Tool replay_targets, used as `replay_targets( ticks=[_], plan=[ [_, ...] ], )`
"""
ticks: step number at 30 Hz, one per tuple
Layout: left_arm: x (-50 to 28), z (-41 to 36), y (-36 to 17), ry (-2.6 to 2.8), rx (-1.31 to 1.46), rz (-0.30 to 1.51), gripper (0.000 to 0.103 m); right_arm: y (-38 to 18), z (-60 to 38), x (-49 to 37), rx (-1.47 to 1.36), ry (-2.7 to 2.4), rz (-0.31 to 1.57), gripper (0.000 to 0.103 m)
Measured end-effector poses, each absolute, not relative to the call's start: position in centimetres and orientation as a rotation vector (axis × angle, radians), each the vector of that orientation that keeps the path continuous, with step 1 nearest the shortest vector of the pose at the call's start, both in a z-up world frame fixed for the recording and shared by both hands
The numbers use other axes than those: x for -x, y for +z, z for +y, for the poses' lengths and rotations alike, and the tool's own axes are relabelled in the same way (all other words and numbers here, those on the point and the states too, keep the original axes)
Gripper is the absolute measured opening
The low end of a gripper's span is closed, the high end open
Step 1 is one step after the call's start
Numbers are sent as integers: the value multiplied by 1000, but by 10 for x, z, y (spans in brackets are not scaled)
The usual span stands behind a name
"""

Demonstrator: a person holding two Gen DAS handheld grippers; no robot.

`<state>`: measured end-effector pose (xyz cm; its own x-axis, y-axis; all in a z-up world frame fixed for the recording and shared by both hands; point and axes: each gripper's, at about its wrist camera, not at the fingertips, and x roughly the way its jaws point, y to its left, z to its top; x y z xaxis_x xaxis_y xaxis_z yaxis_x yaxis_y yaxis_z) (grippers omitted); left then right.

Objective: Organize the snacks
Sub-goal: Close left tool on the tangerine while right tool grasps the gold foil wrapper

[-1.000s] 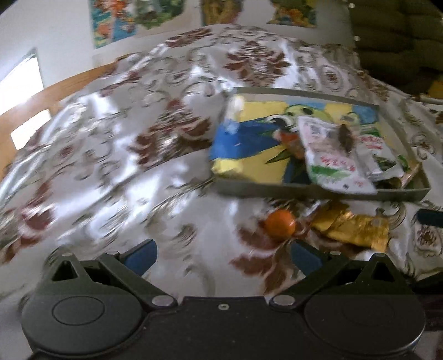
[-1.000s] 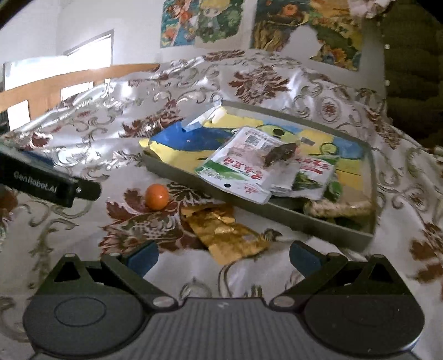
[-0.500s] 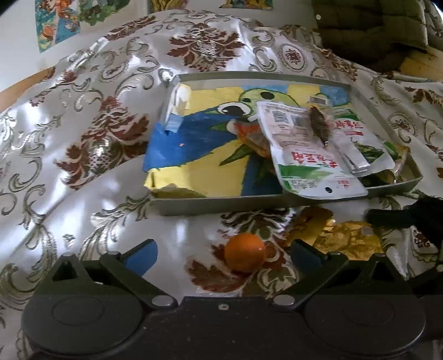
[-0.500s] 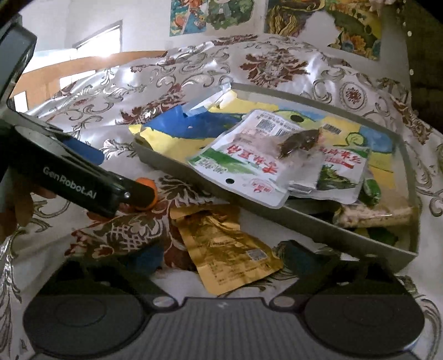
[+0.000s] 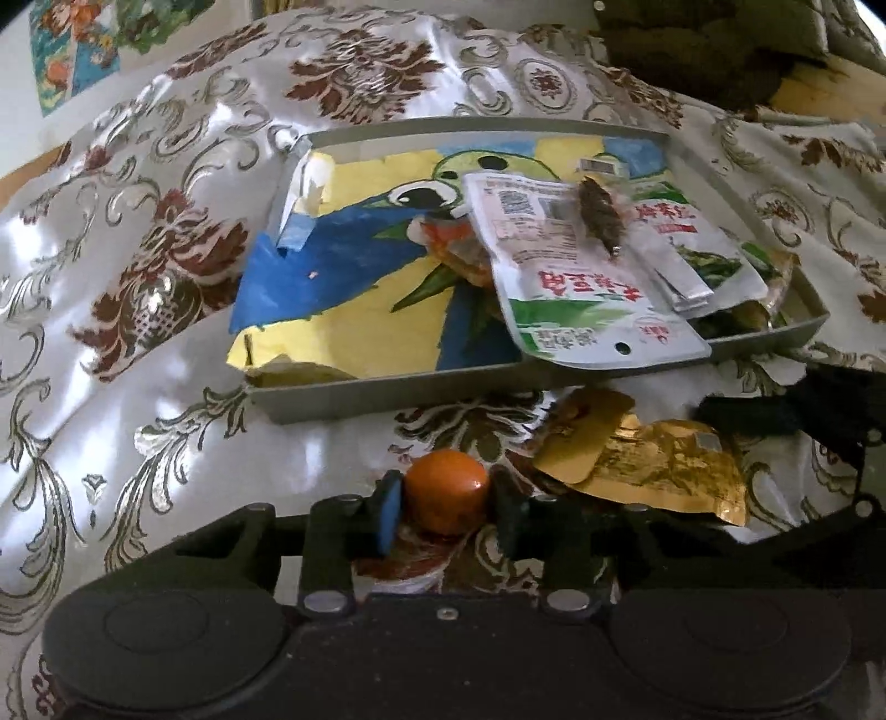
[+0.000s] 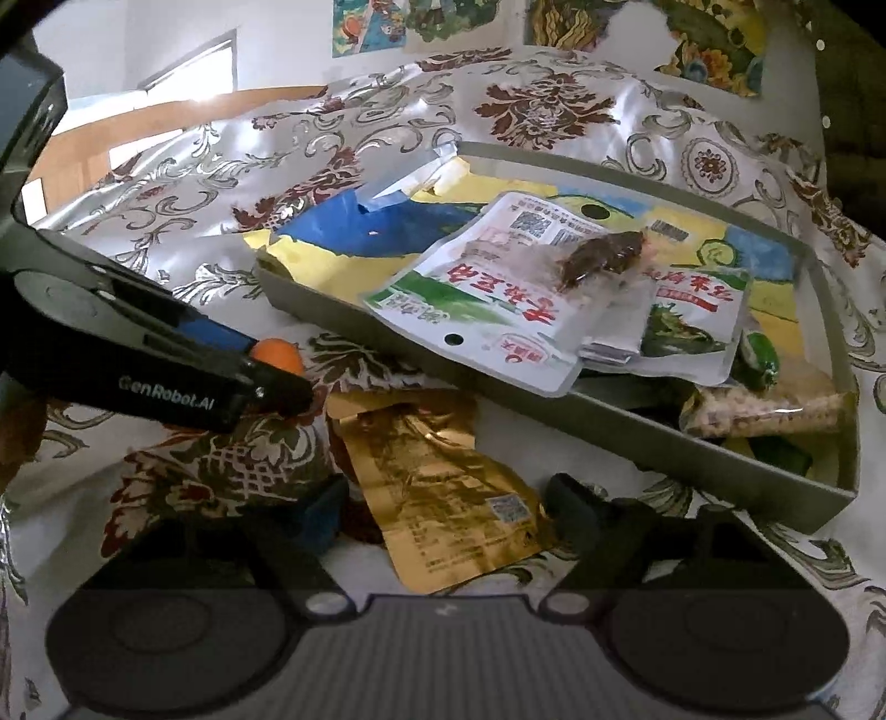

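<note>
A small orange ball (image 5: 447, 490) lies on the patterned cloth just in front of the grey tray (image 5: 387, 393). My left gripper (image 5: 447, 512) is closing on it, and both pads touch its sides. In the right wrist view the same gripper (image 6: 288, 387) comes in from the left over the orange ball (image 6: 279, 354). A gold foil packet (image 6: 437, 482) lies flat between the fingers of my right gripper (image 6: 446, 512). Its jaws are closing, and the pads stand at the packet's edges without pressing. The tray (image 6: 609, 421) holds a white and green pouch (image 6: 498, 310) and several other snack packs.
A silver cloth with brown flowers (image 5: 166, 277) covers the whole surface. The tray's floor has a blue and yellow picture (image 5: 343, 266). A wooden edge (image 6: 111, 138) runs at the far left. Something dark green and padded (image 5: 720, 50) stands behind at the right.
My left gripper came down to the orange ball and its jaws narrowed around it. My right gripper moved closer over the gold packet and its fingers drew inward.
</note>
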<state>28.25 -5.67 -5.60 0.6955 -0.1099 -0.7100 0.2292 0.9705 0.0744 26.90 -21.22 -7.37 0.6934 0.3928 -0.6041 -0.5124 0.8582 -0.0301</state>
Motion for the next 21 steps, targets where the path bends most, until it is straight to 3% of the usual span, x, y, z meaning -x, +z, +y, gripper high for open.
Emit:
replay_targets(
  ticks=[3,11,13,17,20,21],
  plan=[
    [-280,-57,-56,-189,-158,775,35,-73,-211,-267,210,518,624,68],
    [-273,-59,-49,-188,-155,766,35,-71,-208,-265,222,527,624,61],
    [-271,-60,-46,-192,-162,760,35,-70,-206,-264,234,520,625,61],
    [-269,-62,-43,-192,-168,756,35,-70,-198,-261,293,468,601,74],
    [-268,-60,-43,-187,-156,759,35,-71,-195,-260,319,468,586,73],
    [-268,-59,-43,-185,-151,762,35,-72,-194,-260,324,469,584,68]
  ],
)
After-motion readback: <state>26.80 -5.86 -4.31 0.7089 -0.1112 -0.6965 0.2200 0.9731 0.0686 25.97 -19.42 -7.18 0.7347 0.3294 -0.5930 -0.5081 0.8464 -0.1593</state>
